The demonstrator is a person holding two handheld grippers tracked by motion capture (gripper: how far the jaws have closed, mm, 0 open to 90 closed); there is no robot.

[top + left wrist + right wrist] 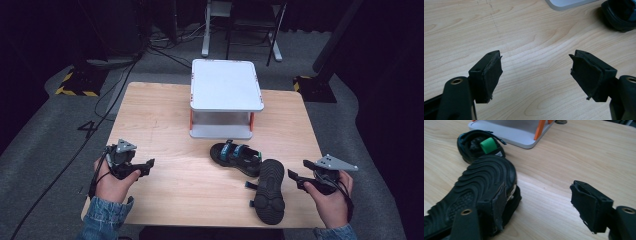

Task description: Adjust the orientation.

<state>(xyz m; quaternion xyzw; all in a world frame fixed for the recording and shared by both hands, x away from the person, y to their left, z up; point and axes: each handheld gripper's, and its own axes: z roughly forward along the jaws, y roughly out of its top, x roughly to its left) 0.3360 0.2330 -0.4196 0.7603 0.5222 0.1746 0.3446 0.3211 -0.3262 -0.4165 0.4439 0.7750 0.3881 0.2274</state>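
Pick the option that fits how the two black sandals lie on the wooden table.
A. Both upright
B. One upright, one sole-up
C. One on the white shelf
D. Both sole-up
B: the black sandal nearer the white two-tier shelf sits upright, while the other black sandal shows its treaded sole.

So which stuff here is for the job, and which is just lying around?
For the job:
upright sandal
flipped sandal
left gripper
right gripper

Probably part of it too, or just there:
white shelf
table
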